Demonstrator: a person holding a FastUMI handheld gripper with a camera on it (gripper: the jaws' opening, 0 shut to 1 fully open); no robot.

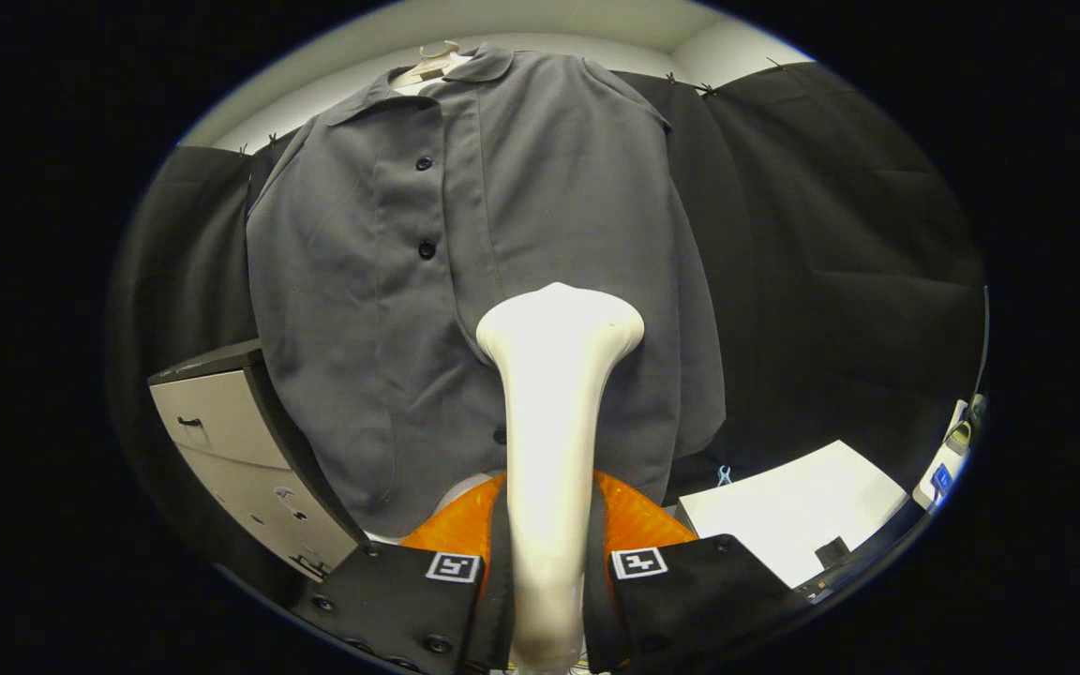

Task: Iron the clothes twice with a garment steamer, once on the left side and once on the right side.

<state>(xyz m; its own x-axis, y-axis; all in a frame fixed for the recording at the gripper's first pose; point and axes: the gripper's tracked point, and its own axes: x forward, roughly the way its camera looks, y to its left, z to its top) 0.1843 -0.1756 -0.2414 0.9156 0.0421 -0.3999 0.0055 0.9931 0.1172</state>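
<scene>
Steamer (554,450) stands upright in my claw (547,572), both fingers closed tight on its white handle, its flared head up against the lower front of the grey shirt (465,281), though I cannot quite tell whether it touches the cloth. Shirt hangs buttoned on a hanger (432,61) before the black wall, a grey drawer cabinet (231,441) to one side and a white table (793,511) to the other.

open room lies right of the shirt (465,281); a drawer cabinet (240,441) crowds its lower left.

tool (547,572) points forward, both fingers (409,600) apparently pressed against the steamer (554,394) handle between them.
</scene>
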